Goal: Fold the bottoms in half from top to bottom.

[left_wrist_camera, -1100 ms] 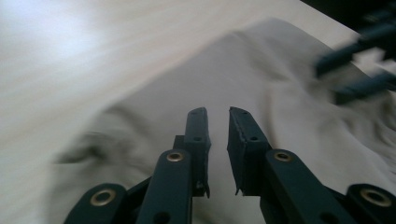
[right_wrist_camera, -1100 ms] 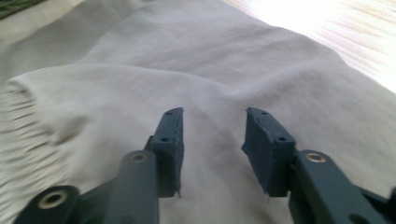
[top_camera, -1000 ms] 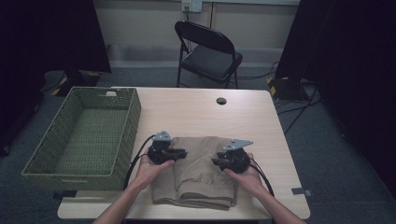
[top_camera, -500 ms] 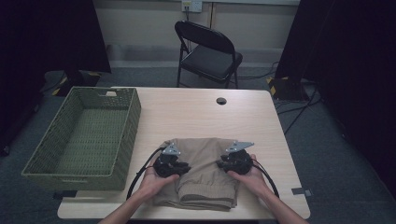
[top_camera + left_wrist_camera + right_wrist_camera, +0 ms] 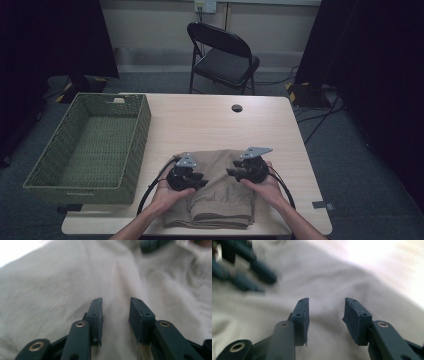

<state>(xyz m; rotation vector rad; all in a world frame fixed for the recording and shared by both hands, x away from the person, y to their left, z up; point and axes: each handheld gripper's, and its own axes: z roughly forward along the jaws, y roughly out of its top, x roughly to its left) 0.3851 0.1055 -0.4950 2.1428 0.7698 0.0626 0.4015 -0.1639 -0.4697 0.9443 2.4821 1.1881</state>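
Note:
A folded tan garment point(image 5: 215, 200) lies at the table's front middle. My left gripper point(image 5: 201, 181) rests on its left part, jaws pointing right. My right gripper point(image 5: 231, 173) rests on its right part, jaws pointing left toward the other. In the left gripper view the left gripper point(image 5: 116, 302) is open over pale cloth point(image 5: 62, 285), with nothing pinched. In the right gripper view the right gripper point(image 5: 326, 301) is open above the cloth point(image 5: 324, 275) too. Both pairs of jaws have just been opening. The left gripper point(image 5: 249, 267) shows blurred at the upper left of the right gripper view.
A green woven basket point(image 5: 35, 175) stands empty at the table's left. The wooden table point(image 5: 200, 120) has a round cable hole point(image 5: 237, 108) at the back. A black folding chair point(image 5: 225, 55) stands behind it. Cables point(image 5: 150, 192) trail from both grippers toward the front edge.
The left gripper has slid a little toward the table's front edge on the garment. The right gripper has hardly moved.

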